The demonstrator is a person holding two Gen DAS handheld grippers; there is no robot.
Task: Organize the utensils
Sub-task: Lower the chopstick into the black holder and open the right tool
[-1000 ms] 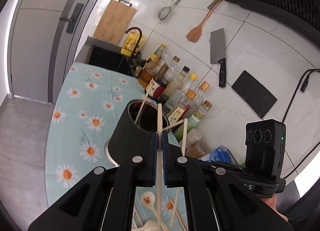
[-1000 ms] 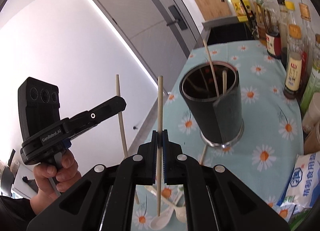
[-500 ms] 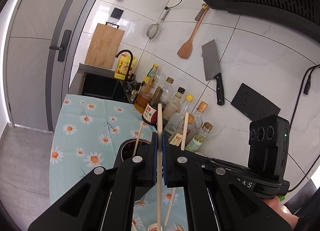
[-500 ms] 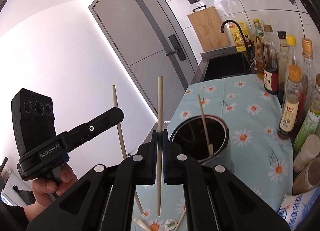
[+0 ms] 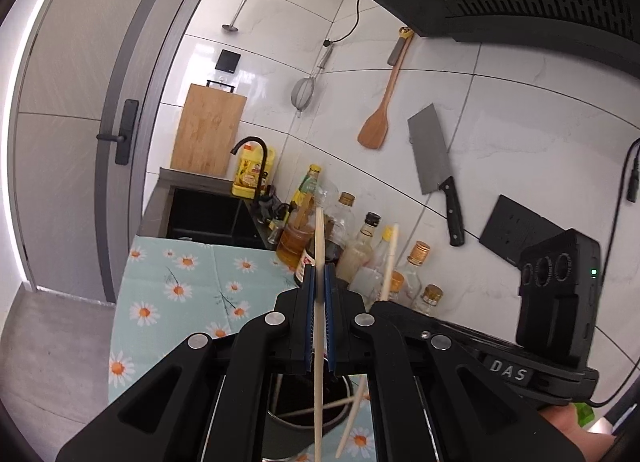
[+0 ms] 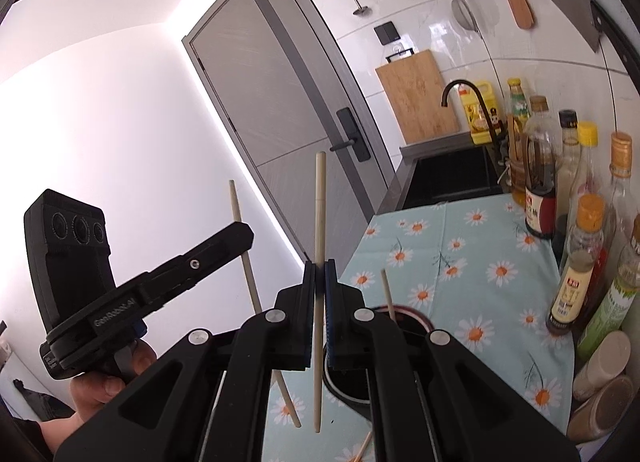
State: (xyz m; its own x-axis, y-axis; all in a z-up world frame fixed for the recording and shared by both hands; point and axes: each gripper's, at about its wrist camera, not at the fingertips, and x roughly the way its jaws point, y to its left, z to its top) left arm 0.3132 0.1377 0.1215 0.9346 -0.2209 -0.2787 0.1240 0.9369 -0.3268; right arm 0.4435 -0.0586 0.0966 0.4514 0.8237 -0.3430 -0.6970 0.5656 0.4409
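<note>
Now, view by view:

Left wrist view, left gripper [image 5: 319, 286]: its two blue pads are pressed together on a pale chopstick [image 5: 319, 246], which is held almost straight up.
Left wrist view, holder: a dark round utensil holder [image 5: 316, 414] is seen low down, under the gripper, with thin sticks resting inside it.
Left wrist view, cloth: a light blue daisy tablecloth [image 5: 172, 290] is spread on the counter under the holder.
Left wrist view, right gripper [image 5: 460, 338]: it is seen from the side, just to the right, with a second chopstick [image 5: 390, 262] poking up from it.
Left wrist view, wall: a cleaver [image 5: 434, 166] and a wooden spatula [image 5: 378, 118] are hung on the tiles, above a row of bottles [image 5: 360, 246].

Right wrist view, right gripper [image 6: 319, 282]: its pads are squeezed tight on a chopstick [image 6: 320, 214], held upright.
Right wrist view, left gripper [image 6: 240, 236]: it is held by a hand [image 6: 104, 378] at the left, and a slanted chopstick [image 6: 250, 282] is pinched in it.
Right wrist view, holder: the dark holder's rim [image 6: 408, 314] is partly hidden behind the gripper, with one stick standing in it.
</note>
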